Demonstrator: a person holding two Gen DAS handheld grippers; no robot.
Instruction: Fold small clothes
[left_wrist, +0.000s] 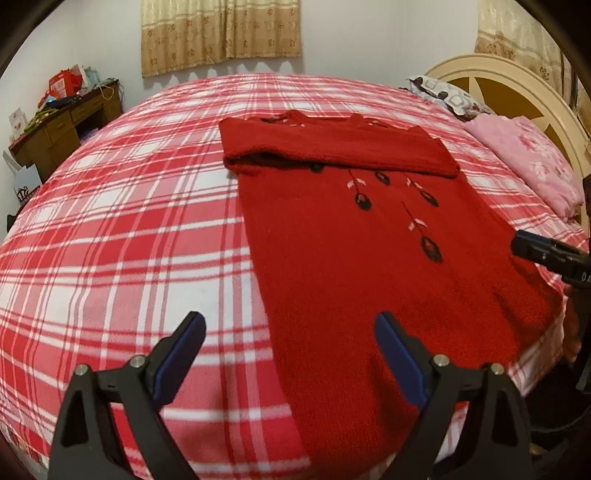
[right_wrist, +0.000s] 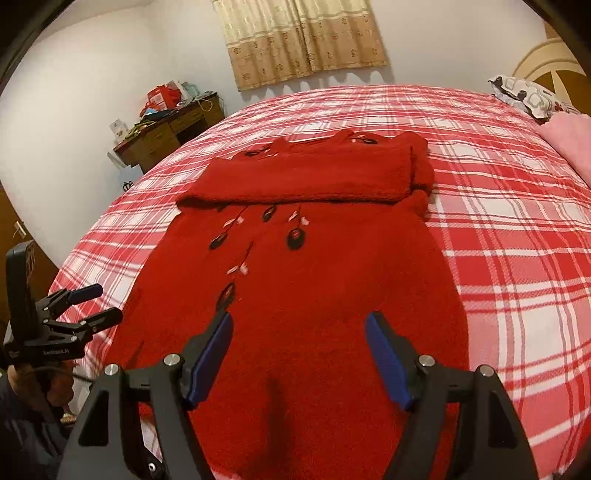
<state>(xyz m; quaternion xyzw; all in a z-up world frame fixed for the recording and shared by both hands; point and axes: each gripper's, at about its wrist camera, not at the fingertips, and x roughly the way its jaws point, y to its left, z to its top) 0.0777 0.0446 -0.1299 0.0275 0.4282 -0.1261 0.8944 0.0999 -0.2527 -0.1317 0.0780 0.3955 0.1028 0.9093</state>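
On the plaid bedspread (left_wrist: 122, 229): one red knit sweater (left_wrist: 351, 258), part-folded, with two hand-held grippers above its near hem.

Sweater lies flat on the red-and-white bedspread, hem toward the cameras, neck toward the far wall; both sleeves are folded across the chest as a band, below which dark flower-and-stem embroidery (right_wrist: 295, 238) shows. Left gripper (left_wrist: 290, 341): fingers spread wide, holding nothing, hovering over the sweater's near left edge, one blue pad (left_wrist: 181, 350) over bedspread, the other over knit. Right gripper (right_wrist: 299, 343): fingers likewise spread, empty, above the sweater's lower middle. Beyond the sweater, a beige curtain (left_wrist: 221, 33) on the wall; to its left, a cluttered wooden desk (left_wrist: 62, 133); to its right, a pink blanket (left_wrist: 532, 162), patterned pillow (left_wrist: 443, 92) and cream headboard (left_wrist: 517, 85).
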